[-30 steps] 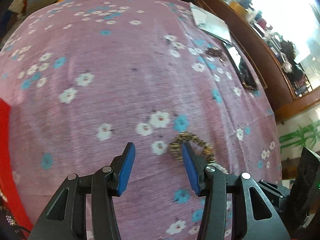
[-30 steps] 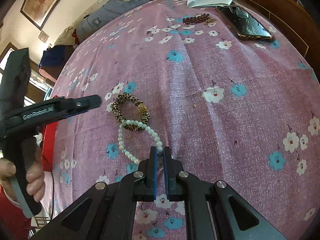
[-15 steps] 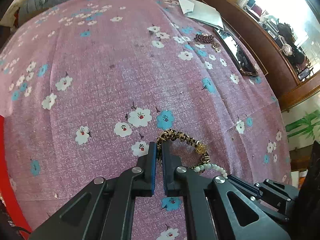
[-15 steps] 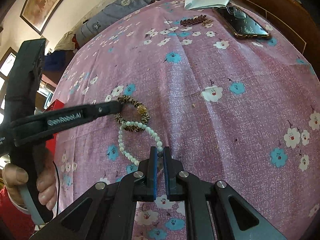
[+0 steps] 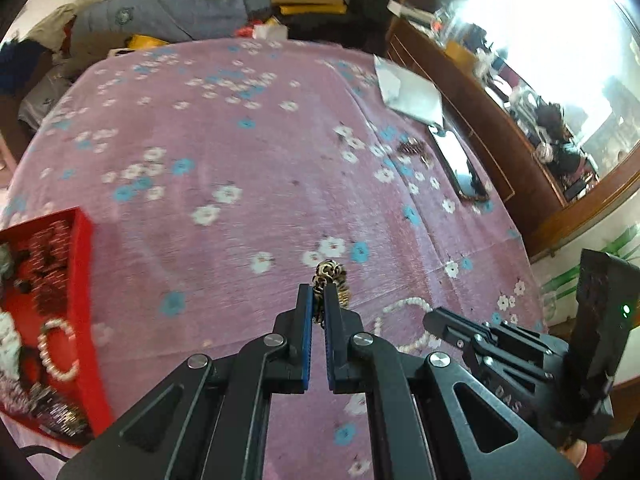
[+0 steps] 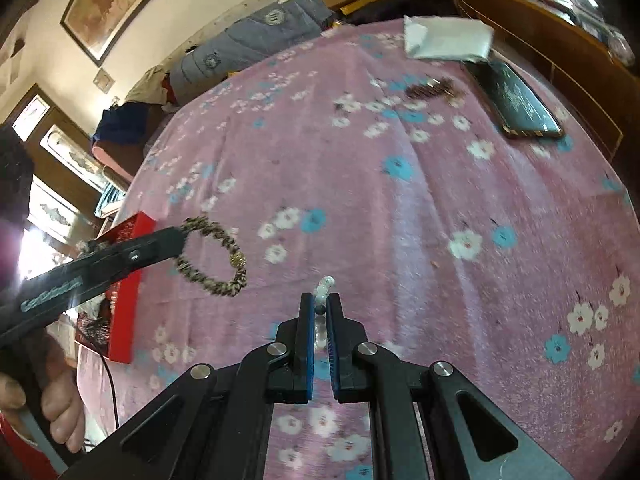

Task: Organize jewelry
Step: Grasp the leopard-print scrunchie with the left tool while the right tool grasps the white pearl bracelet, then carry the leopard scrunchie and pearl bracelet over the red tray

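Left wrist view. The left gripper (image 5: 318, 306) has its jaws nearly closed on the leopard-print bracelet (image 5: 331, 280), which hangs clear of the floral bedspread (image 5: 224, 152). The red box (image 5: 82, 280) sits at the bedspread's left edge; one pearl bracelet already in the box (image 5: 56, 350) lies among several other pieces too blurred to count. The right gripper (image 5: 434, 320) appears to the right, and a white bead strand (image 5: 404, 304) shows beside its tip. Far right, near the wooden edge, lie one phone (image 5: 458, 164), one brown leaf-shaped piece (image 5: 414, 148) and one white packet (image 5: 408, 94).

Right wrist view. The right gripper (image 6: 319, 312) is closed, bar a narrow gap, on the pearl bracelet (image 6: 322, 292), lifted off the cloth. The leopard-print bracelet (image 6: 212, 256) dangles as an open loop from the left gripper (image 6: 176, 236), just beside the red box (image 6: 124, 280).

Technique. The carry to the box appears under way. Both loops hang from a small pinch, so smooth, level travel should limit swinging; each is best released low inside the box walls. Two bracelets are held, one per gripper; the brown piece is not yet collected.
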